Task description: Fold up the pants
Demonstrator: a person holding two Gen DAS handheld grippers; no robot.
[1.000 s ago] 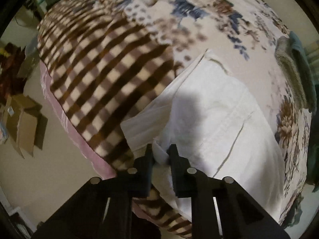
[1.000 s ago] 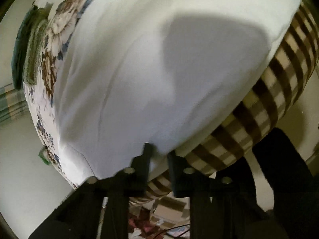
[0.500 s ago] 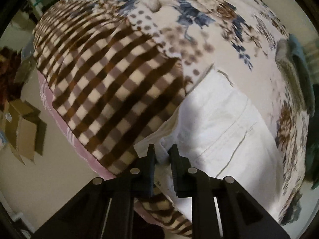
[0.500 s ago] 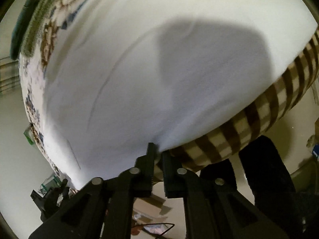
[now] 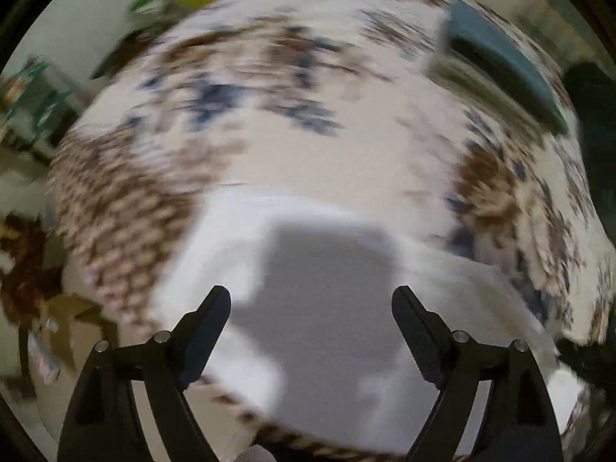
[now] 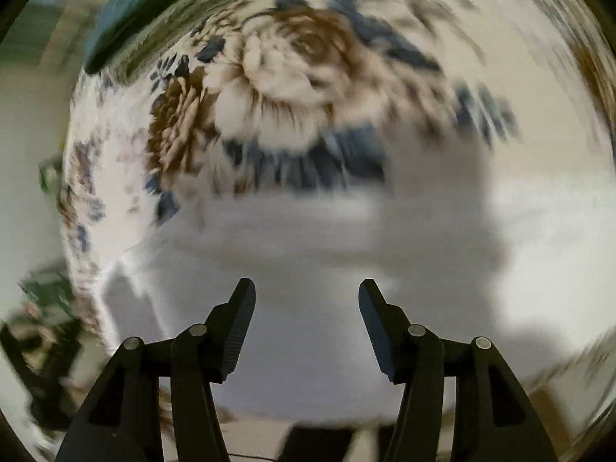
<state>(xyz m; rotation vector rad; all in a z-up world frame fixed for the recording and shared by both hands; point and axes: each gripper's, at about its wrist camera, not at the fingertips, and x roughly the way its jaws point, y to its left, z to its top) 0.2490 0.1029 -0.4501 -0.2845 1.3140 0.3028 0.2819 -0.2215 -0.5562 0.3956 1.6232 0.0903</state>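
Observation:
The white pants (image 5: 315, 269) lie folded on the bed near its front edge; they also show in the right wrist view (image 6: 315, 269). My left gripper (image 5: 311, 304) is open and empty, jaws wide apart above the pants. My right gripper (image 6: 307, 300) is open and empty too, over the same white cloth. Both views are blurred by motion.
The bed has a floral cover (image 6: 292, 77) and a brown checked blanket (image 5: 115, 208) on the left. A folded teal and green pile (image 5: 500, 61) lies at the far right of the bed, also visible in the right wrist view (image 6: 146, 7). Cardboard boxes (image 5: 65, 327) sit on the floor to the left.
Both grippers have let go of the pants' edge and opened wide. Both have swung quickly, so the views now look across the bed with the pants lying below.

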